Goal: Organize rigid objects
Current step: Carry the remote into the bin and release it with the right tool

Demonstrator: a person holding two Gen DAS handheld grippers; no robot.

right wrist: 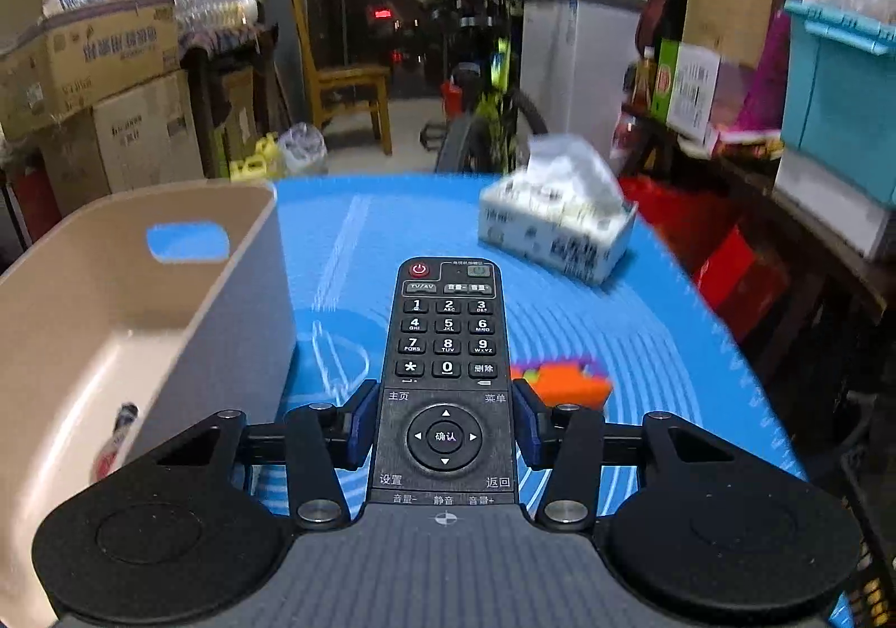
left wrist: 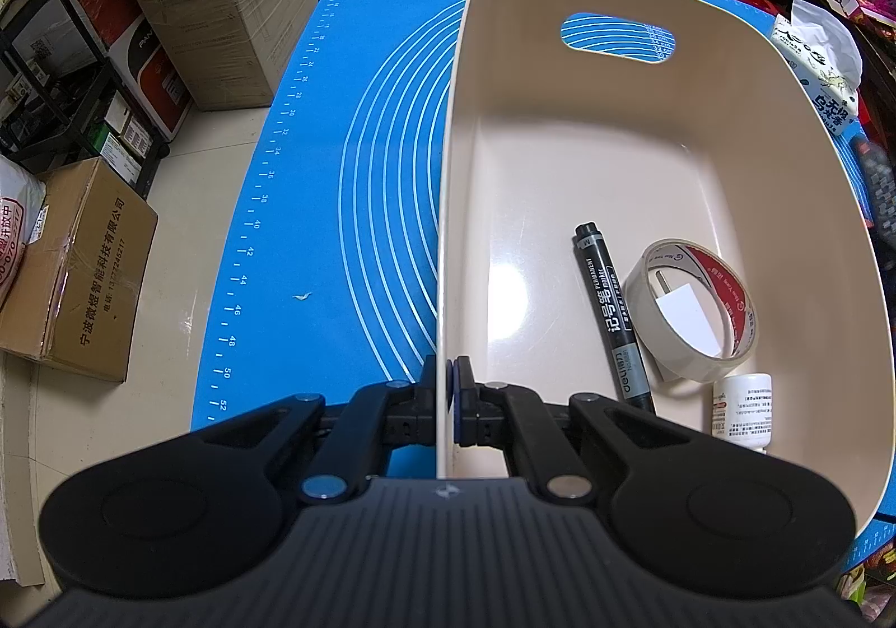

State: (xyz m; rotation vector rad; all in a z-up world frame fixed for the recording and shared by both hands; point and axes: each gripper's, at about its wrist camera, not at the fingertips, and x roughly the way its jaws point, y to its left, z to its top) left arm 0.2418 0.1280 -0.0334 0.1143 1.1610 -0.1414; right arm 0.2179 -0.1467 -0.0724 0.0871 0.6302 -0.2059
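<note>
Remote: the black remote control (right wrist: 446, 381) sits in my right claw (right wrist: 446, 423), buttons up, pointing away from me, above the blue mat (right wrist: 644, 325).
Right claw: pinched on the remote's lower half, one blue pad (right wrist: 361, 423) on each long edge.
Left claw: my left claw (left wrist: 442, 398) is clamped tight on the near-left wall of the beige bin (left wrist: 453, 180), one finger outside, one inside.
Bin: standing on the blue mat, oval handle cut-out in the far wall.
In the bin: a black permanent marker (left wrist: 610, 314), a tape roll (left wrist: 694, 308) just beside it, a small white bottle (left wrist: 742, 412) at the near end.
On the table: a tissue box (right wrist: 557, 230) past the remote, blurred; an orange block (right wrist: 568, 384) by my right finger.
Around: cardboard boxes (left wrist: 78, 286) on the floor.
</note>
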